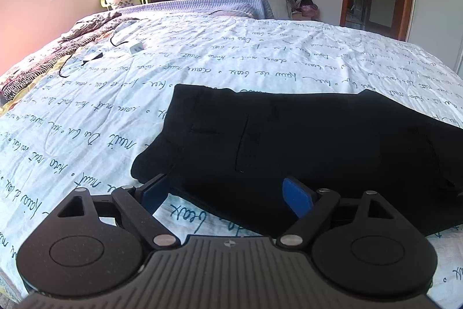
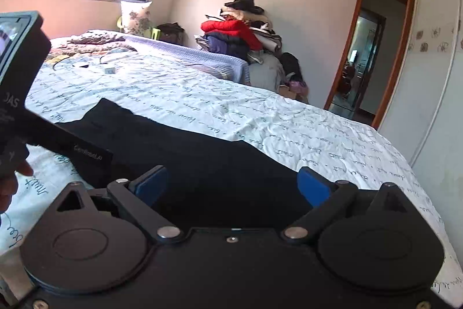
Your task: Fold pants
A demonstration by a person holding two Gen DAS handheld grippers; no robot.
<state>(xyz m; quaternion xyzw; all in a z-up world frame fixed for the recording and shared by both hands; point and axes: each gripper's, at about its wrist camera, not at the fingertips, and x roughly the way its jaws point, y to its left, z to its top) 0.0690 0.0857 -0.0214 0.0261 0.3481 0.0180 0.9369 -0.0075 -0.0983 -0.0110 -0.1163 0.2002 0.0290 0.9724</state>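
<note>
Bedsheet [image 1: 260,54] carries pants [image 1: 289,135]; both claws [image 1: 228,193] [image 2: 231,187] tilted down, seemingly empty.

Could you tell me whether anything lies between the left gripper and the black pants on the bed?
Nothing visible does. The left gripper is open just short of the black pants, with only bare bedspread showing between its fingers and the near hem.

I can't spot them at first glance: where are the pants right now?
The black pants lie flat on the script-printed bed cover, just ahead of both open grippers, the left gripper and right gripper, at the bed's near edge.
</note>
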